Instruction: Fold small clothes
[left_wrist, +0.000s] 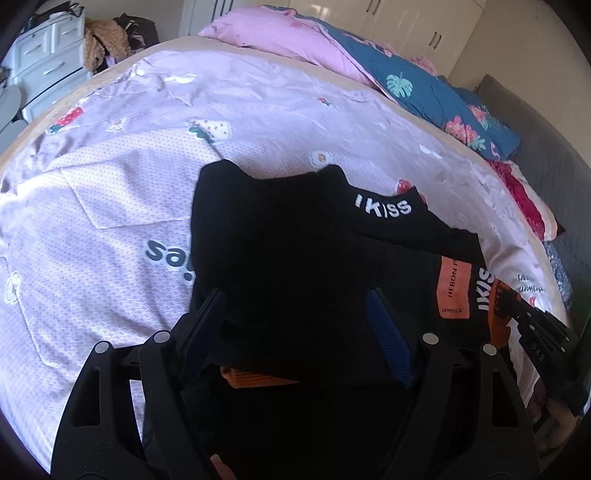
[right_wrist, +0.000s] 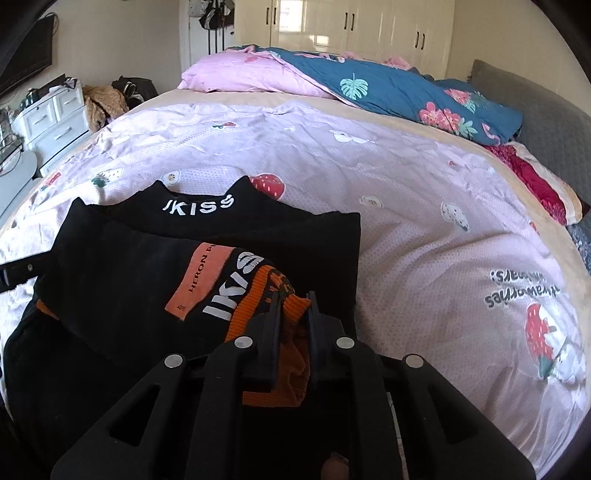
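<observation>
orange cuff (right_wrist: 291, 314) sat pinched between the right gripper (right_wrist: 293, 295) fingers; left gripper (left_wrist: 295, 306) gaped wide around the black top (left_wrist: 295, 236). mid-fold, sleeve probably goes inward next.

top (right_wrist: 122, 273): black, orange cuff, white lettering | sheet (right_wrist: 406, 221): lilac, strawberry print

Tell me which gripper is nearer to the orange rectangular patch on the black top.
Right. The right gripper is shut on the orange ribbed cuff, just beside the orange patch. The left gripper is open around black fabric, farther to the patch's left.
</observation>
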